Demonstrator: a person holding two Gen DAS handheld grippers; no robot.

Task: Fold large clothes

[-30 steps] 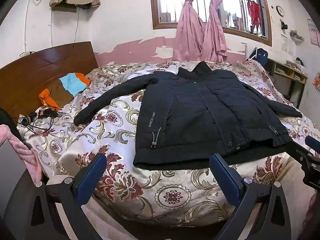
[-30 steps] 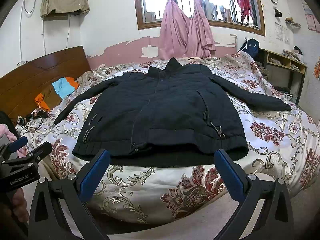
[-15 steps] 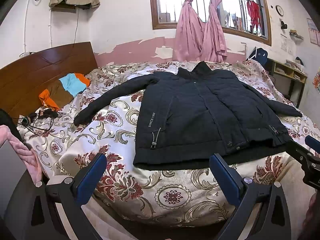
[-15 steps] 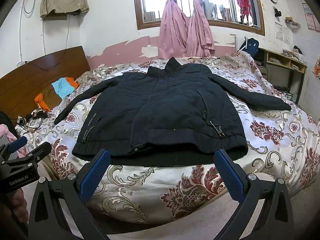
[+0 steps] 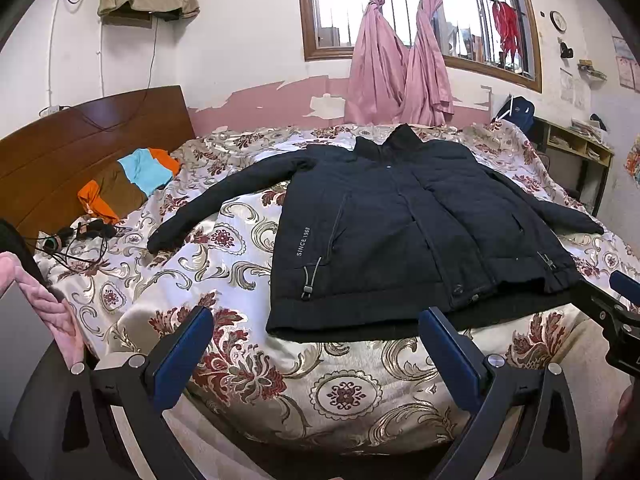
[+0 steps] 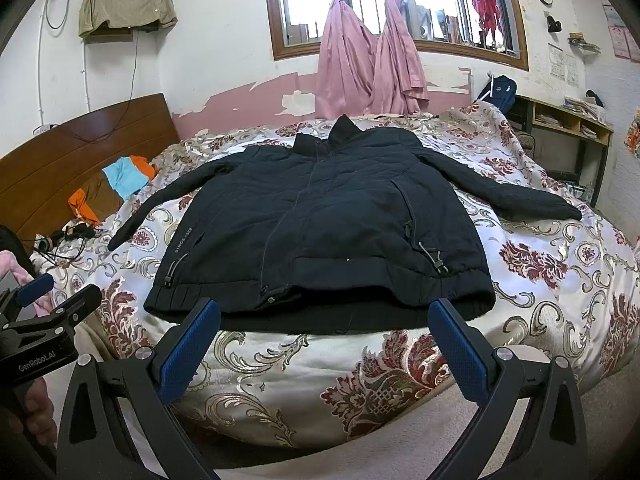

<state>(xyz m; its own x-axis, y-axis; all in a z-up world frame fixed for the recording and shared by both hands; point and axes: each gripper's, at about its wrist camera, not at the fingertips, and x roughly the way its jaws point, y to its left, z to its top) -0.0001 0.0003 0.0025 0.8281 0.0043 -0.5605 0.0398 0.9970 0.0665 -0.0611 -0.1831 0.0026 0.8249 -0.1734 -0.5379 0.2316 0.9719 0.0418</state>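
Note:
A dark navy jacket [image 5: 400, 232] lies spread flat, front up, on the bed, with both sleeves out to the sides and the collar toward the window. It also shows in the right wrist view [image 6: 324, 220]. My left gripper [image 5: 316, 320] is open and empty, short of the bed's near edge, facing the jacket's left hem. My right gripper [image 6: 324, 312] is open and empty, facing the middle of the hem. Each gripper shows at the edge of the other's view: the right gripper [image 5: 612, 308] and the left gripper [image 6: 48, 300].
The bed has a floral satin cover [image 5: 240, 248] and a wooden headboard [image 5: 80, 148] on the left. An orange, blue and brown garment [image 5: 128, 180] and black cables [image 5: 80, 236] lie near the headboard. A desk [image 6: 568, 128] stands at the right wall.

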